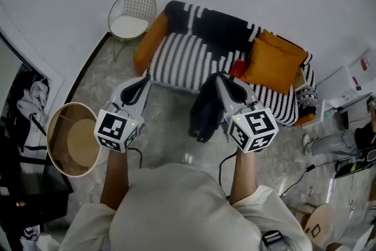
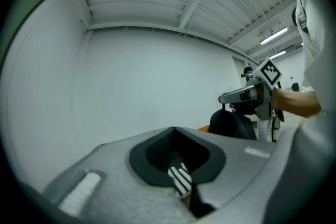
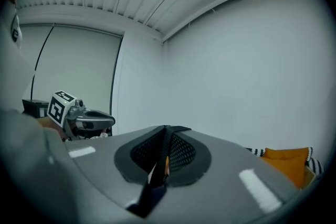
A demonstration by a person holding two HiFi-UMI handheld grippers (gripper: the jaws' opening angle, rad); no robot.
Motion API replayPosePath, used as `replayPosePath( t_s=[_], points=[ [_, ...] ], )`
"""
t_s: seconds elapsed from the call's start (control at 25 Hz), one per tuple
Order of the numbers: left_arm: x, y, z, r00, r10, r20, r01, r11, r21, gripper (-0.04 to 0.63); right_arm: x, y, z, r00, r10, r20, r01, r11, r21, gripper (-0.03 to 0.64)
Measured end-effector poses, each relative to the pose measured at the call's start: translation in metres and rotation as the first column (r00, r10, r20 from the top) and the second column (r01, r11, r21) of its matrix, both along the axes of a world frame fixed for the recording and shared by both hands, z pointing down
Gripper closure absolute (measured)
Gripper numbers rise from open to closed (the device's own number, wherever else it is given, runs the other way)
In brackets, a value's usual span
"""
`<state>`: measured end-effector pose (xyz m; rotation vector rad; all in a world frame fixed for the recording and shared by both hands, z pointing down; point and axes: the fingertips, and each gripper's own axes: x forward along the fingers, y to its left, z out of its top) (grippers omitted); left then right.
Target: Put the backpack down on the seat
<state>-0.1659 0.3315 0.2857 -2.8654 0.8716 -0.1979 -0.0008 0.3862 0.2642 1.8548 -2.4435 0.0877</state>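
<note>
- two grippers show, and only the right gripper (image 1: pixel 222 84) carries anything: its jaws are pressed together on a thin dark strap at the top of the backpack (image 1: pixel 202 111).
- the left gripper (image 1: pixel 141 85) has its jaws apart with nothing between them; striped sofa fabric shows through the gap in its own view.
- the backpack is black and hangs in the air below the right gripper's jaws, a little toward the left gripper, so it sits between the two in the head view.
- it hangs in front of the sofa (image 1: pixel 205 20), by the front edge of the striped seat (image 1: pixel 179 59); it does not rest there yet, and floor (image 1: pixel 164 144) shows around it.
- handling, as a judgement: it looks soft and slack, sagging from one point, so it will likely swing when moved and slump when set down; weight looks modest, though its contents cannot be seen.
- the top strap seems the right place to hold; the free left gripper could steady the body if it sways.
- orange cushions (image 1: pixel 273 64) fill the seat's right end, so the bare striped stretch looks the likelier landing spot.
</note>
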Motion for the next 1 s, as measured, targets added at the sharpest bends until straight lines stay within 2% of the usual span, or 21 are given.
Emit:
replayPosePath(
  t_s=[0.6, 1.0],
  points=[
    [0.034, 0.018, 0.015, 0.998, -0.048, 0.03, 0.048, 0.999, -0.02, 0.594, 0.03, 0.001, 0.008, 0.996, -0.085, 0.04, 0.085, 0.996, -0.017, 0.611],
    [0.055, 0.007, 0.025, 0.999, -0.038, 0.038, 0.039, 0.999, -0.03, 0.594, 0.047, -0.013, 0.02, 0.996, -0.084, 0.03, 0.085, 0.996, -0.039, 0.611]
  ],
)
